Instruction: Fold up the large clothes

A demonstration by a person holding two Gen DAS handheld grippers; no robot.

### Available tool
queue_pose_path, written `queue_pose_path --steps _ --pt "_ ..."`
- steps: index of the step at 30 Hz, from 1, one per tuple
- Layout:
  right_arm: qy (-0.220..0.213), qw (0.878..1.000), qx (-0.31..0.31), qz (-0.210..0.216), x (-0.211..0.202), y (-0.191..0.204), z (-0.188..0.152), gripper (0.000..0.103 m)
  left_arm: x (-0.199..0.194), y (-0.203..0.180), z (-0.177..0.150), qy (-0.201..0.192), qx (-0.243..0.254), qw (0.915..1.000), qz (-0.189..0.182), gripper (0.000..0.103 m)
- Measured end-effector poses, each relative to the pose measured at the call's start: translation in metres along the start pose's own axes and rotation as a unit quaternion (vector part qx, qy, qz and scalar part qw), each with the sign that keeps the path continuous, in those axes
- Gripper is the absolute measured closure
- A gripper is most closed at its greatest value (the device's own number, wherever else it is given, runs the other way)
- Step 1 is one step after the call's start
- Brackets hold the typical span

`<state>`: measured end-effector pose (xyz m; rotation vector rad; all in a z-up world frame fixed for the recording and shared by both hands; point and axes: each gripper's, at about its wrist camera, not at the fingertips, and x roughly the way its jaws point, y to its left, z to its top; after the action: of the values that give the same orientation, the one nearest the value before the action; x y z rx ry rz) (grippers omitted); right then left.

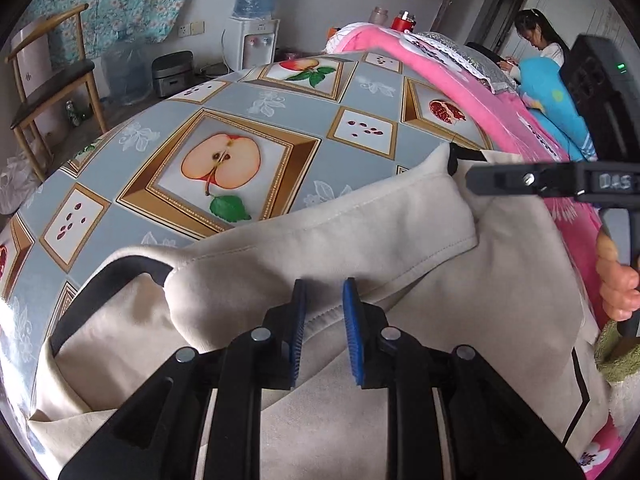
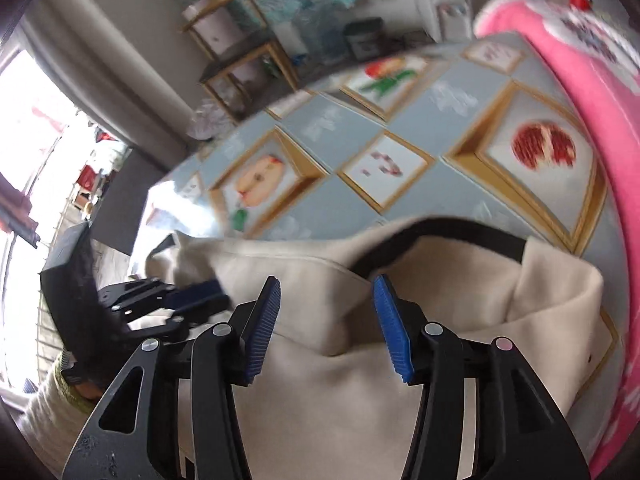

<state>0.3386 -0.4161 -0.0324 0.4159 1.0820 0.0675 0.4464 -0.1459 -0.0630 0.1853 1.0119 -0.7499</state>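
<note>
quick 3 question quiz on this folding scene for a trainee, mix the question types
1. True or false: the right gripper is clamped on the beige garment.
2. What lies along the table's far right edge? A) pink blanket B) green towel C) cardboard box
3. Fill in: the tablecloth is printed with framed ___.

Key: 1 false, its jaws stand apart with no cloth pinched. 2 A, the pink blanket. 3 fruit.

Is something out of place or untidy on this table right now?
Nothing is spilled or damaged. Only the beige garment looks untidy: it lies bunched on the tablecloth, one flap folded over unevenly, near the pink blanket.
</note>
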Motion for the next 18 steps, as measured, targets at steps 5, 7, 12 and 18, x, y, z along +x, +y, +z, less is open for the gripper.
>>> queue_pose_path --steps 5,7,12,18 --pt "0.044 0.999 -0.026 -0.017 0.034 0.004 -0.006 0.082 -0.002 -0.001 -0.002 -0.003 0.005 1.0 0.003 0.084" --pt "0.022 0.997 -0.054 -0.056 0.036 0.011 -0.004 0.084 -0.002 -0.002 -0.002 -0.006 0.005 1.0 0.003 0.084" --pt "0.02 0.992 -0.064 -0.11 0.036 0.015 -0.002 0.06 -0.002 -0.003 -0.004 -0.013 0.007 0.9999 0.007 0.084" --pt "-0.05 0.984 -0.102 -0.138 -0.013 0.05 -0.015 0.053 -0.003 0.001 -0.007 -0.025 0.011 0.9996 -0.004 0.084"
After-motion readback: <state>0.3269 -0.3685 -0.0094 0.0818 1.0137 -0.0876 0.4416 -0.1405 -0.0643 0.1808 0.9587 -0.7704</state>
